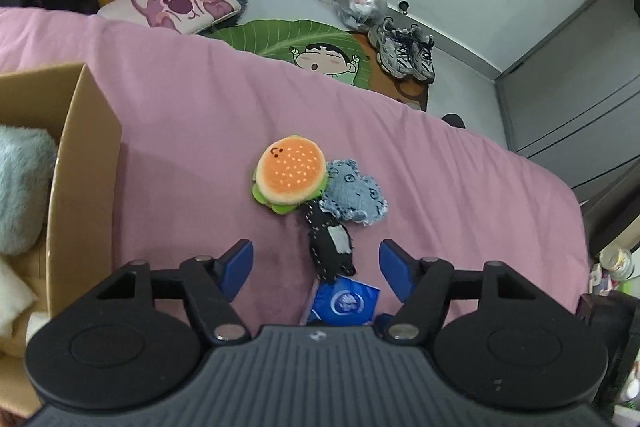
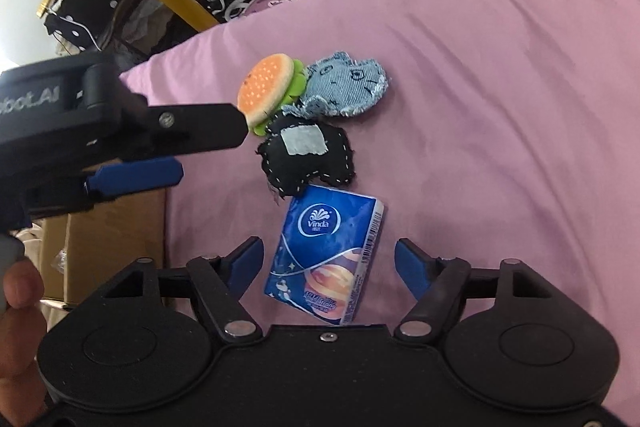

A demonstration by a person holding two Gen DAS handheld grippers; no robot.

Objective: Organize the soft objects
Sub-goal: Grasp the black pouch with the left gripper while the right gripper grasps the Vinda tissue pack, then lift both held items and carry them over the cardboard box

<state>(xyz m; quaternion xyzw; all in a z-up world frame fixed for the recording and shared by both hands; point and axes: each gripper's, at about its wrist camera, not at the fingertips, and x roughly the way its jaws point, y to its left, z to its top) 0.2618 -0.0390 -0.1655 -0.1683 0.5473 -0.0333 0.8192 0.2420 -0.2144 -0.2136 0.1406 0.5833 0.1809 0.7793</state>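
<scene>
On the pink bed sheet (image 1: 200, 99) lie a plush hamburger (image 1: 290, 174) (image 2: 266, 87), a denim soft toy (image 1: 354, 191) (image 2: 346, 83), a black stitched toy with a grey patch (image 1: 330, 245) (image 2: 308, 155) and a blue Vinda tissue pack (image 1: 346, 301) (image 2: 328, 259). My left gripper (image 1: 316, 263) hovers open over the black toy and tissue pack. Open too, my right gripper (image 2: 329, 267) straddles the tissue pack without touching it. From the left of the right wrist view the left gripper (image 2: 176, 147) reaches in.
A cardboard box (image 1: 86, 187) (image 2: 116, 227) stands on the bed at left, holding a fluffy pale blue item (image 1: 20, 187) and cream cloth. Beyond the bed edge lie a cushion (image 1: 172, 1), sneakers (image 1: 404, 49), bags, slippers. A person's hand (image 2: 20, 307) shows at the left.
</scene>
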